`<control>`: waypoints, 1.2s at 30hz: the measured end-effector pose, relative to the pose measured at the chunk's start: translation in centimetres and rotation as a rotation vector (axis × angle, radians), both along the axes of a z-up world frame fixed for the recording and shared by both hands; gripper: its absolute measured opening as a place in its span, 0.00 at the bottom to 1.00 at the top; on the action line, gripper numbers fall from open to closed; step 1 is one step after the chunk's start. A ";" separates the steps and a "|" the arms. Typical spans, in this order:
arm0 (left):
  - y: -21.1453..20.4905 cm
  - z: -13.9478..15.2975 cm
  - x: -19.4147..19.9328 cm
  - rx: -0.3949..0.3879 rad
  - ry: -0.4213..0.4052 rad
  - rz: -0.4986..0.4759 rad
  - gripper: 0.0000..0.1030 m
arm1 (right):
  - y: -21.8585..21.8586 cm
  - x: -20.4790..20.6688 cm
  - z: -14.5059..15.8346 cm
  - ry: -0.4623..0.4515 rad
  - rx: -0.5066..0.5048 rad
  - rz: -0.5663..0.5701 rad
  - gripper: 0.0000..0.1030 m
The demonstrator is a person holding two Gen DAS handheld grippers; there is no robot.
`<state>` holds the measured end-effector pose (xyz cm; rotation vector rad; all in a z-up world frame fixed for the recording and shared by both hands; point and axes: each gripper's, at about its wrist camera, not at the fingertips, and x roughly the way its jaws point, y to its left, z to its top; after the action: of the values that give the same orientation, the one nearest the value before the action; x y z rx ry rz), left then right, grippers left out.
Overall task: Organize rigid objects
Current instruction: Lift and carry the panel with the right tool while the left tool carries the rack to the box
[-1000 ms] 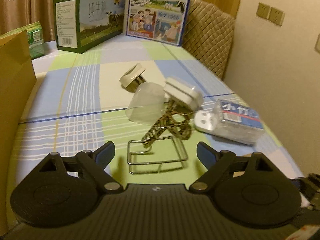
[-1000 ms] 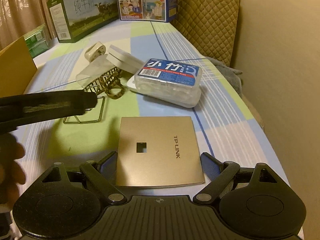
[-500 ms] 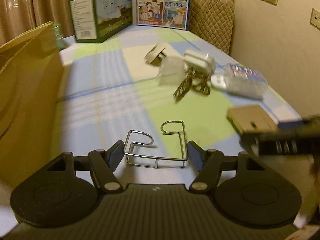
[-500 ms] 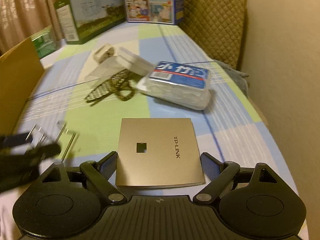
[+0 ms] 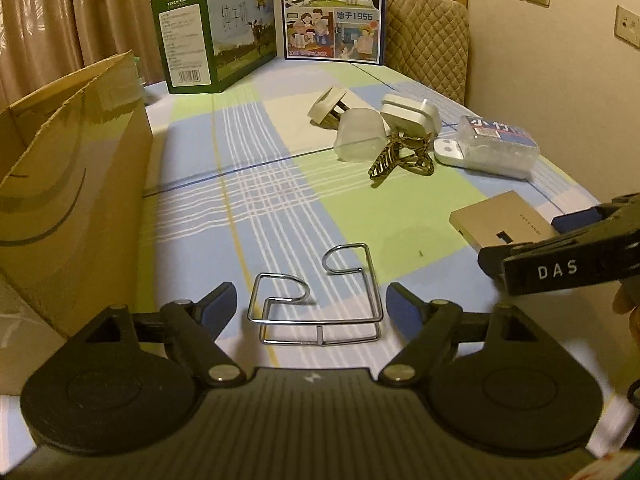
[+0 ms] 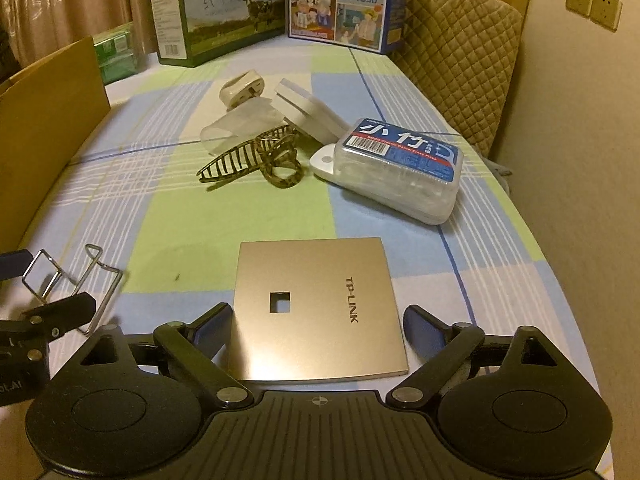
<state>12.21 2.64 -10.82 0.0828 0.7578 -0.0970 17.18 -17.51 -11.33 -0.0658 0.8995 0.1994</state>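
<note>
The left tongs [image 5: 310, 304] stand apart and are widening, with the wire rack [image 5: 316, 300] lying on the desk [image 5: 280, 184] between the two blue pads; neither pad touches the wire. The rack rests near the front edge of the checked cloth, its two hooked ends pointing away from the camera, beside the tall cardboard box [image 5: 72, 192] at the left.

The right tongs [image 6: 318, 324] are also apart and widening. The gold TP-LINK panel [image 6: 316, 304] lies flat between their pads, its near edge reaching in under the tongs; the left pad looks very close to the panel's edge, though I cannot tell whether it touches. In the left wrist view the same tongs come in from the right over that panel, with part of a hand [image 5: 624, 304] behind them.

Farther back on the desk sits a loose cluster: a brown patterned hair claw [image 6: 256, 160], a clear plastic cup [image 6: 236, 126] on its side, a white plug adapter [image 6: 242, 88], a white block [image 6: 312, 114], and a clear floss-pick box [image 6: 400, 168] with a blue label resting partly on a flat white piece [image 6: 325, 164]. Two printed milk cartons, one green carton [image 6: 216, 4] and one blue carton [image 6: 344, 0], stand at the far end.
</note>
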 end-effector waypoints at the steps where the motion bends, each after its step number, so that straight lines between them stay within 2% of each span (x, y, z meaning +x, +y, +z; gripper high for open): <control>1: 0.0 -0.2 0.1 -0.002 0.001 0.000 0.76 | 0.0 0.0 0.0 0.000 0.003 -0.003 0.87; 5: 0.1 -0.5 0.3 -0.002 -0.006 0.005 0.75 | 0.0 0.1 0.0 -0.003 0.004 -0.005 0.87; 9: 0.1 -0.5 0.3 -0.005 -0.009 0.011 0.69 | 0.0 0.2 0.0 -0.003 0.005 -0.006 0.87; 11: 0.0 -0.6 0.4 -0.011 -0.003 0.009 0.63 | 0.0 0.2 0.0 -0.003 0.005 -0.006 0.87; 22: 0.1 -0.6 0.1 -0.020 0.000 -0.003 0.63 | 0.0 0.5 0.1 -0.009 0.004 -0.013 0.87; 36: -0.2 -0.4 0.0 0.015 -0.037 -0.022 0.64 | 0.3 0.6 0.2 -0.006 0.007 -0.012 0.83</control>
<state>12.20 2.40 -11.23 0.1069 0.7205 -0.1102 17.75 -17.19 -11.11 -0.0546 0.8928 0.1909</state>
